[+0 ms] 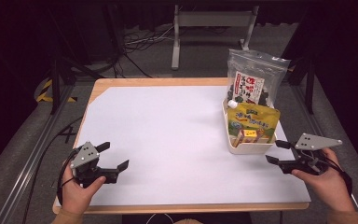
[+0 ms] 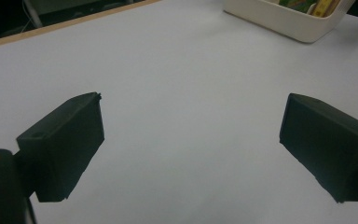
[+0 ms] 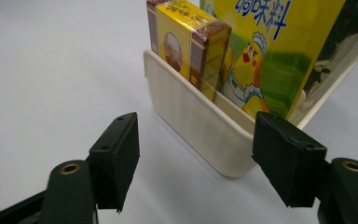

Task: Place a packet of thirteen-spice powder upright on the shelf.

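Cream plastic bin (image 1: 247, 147) at mid-right of high view, packed w/ small yellow box (image 3: 191, 42), yellow chicken-print pouch (image 3: 265, 51), clear dark-snack bag (image 1: 254, 77). Right gripper (image 1: 277, 152) just beside bin, jaws wide, nothing btwn. Left gripper (image 1: 113, 156) lower left, wide, empty.

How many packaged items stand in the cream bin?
3. A clear bag of dark snacks at the cream bin's far end, a yellow seasoning pouch in the middle, a small yellow box nearest. Others may be hidden.
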`<state>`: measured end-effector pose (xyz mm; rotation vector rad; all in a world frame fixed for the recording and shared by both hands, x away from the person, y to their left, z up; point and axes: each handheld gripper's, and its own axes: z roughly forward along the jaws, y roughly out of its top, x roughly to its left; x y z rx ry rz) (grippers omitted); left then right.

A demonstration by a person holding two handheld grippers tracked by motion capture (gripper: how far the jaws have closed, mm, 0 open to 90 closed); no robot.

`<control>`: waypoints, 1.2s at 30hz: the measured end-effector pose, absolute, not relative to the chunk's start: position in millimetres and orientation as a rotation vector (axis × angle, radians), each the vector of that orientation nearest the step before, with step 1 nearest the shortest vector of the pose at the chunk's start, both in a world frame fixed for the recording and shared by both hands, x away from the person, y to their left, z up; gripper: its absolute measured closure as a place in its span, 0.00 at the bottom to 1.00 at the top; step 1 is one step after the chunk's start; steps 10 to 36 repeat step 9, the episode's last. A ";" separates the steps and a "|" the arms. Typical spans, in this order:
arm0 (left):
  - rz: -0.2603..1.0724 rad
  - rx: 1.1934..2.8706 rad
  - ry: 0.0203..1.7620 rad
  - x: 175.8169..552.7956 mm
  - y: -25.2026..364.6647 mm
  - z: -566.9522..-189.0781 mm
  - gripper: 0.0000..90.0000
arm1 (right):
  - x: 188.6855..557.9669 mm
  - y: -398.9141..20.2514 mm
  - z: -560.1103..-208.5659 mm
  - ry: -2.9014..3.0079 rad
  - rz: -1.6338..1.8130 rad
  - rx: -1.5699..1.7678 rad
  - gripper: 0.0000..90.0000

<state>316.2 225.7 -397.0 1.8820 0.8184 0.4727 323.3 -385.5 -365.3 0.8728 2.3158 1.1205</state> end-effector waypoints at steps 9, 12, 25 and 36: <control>0.465 1.885 0.833 316.5 227.6 -402.1 0.08 | 325.5 -382.4 -371.7 2.323 1.129 0.893 0.33; 0.465 1.885 0.833 316.5 227.6 -402.1 0.08 | 325.5 -382.4 -371.7 2.323 1.129 0.893 0.33; 0.465 1.885 0.833 316.5 227.6 -402.1 0.08 | 325.5 -382.4 -371.7 2.323 1.129 0.893 0.33; 0.465 1.885 0.833 316.5 227.6 -402.1 0.08 | 325.5 -382.4 -371.7 2.323 1.129 0.893 0.33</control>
